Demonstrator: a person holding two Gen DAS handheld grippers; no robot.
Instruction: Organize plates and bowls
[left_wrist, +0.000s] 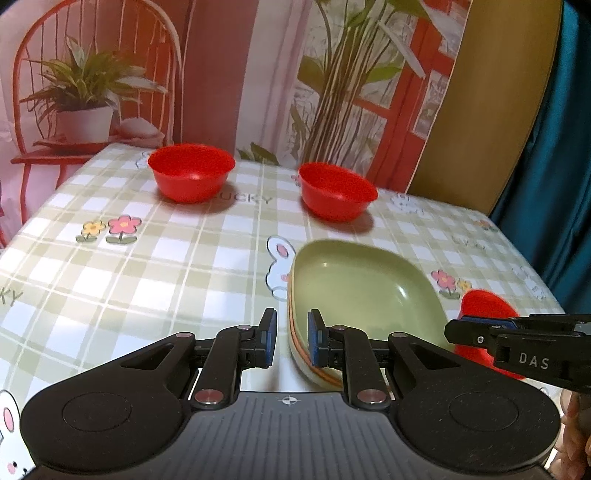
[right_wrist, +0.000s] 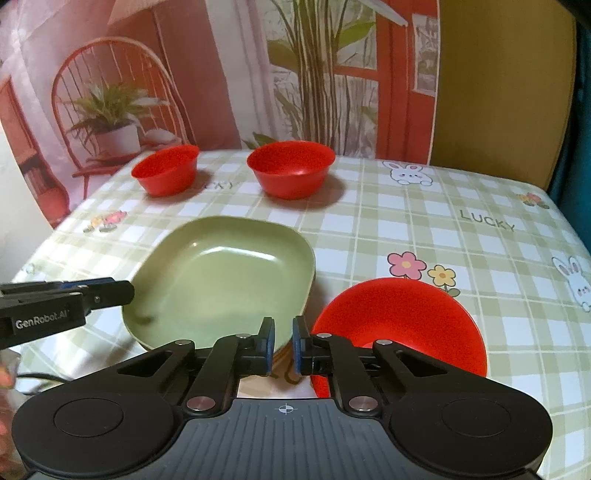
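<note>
Stacking glossy green squarish plates (right_wrist: 221, 273) | round red bowls (right_wrist: 290, 171) | checked tablecloth (right_wrist: 424, 221), possibly vinyl

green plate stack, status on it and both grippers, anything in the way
Left gripper fingers straddling green plate stack rim, grip unclear. Right gripper shut, empty, beside near red bowl. Nothing blocking the stack.

Glossy, smooth red plastic in the near bowl (right_wrist: 402, 317) and far bowls (right_wrist: 290, 168), satin green glaze-like sheen on the stacked plates (right_wrist: 225, 277) (orange edge beneath), wipe-clean checked tablecloth (right_wrist: 424, 221), matt black plastic grippers (right_wrist: 283, 341) with metal rivets.
</note>
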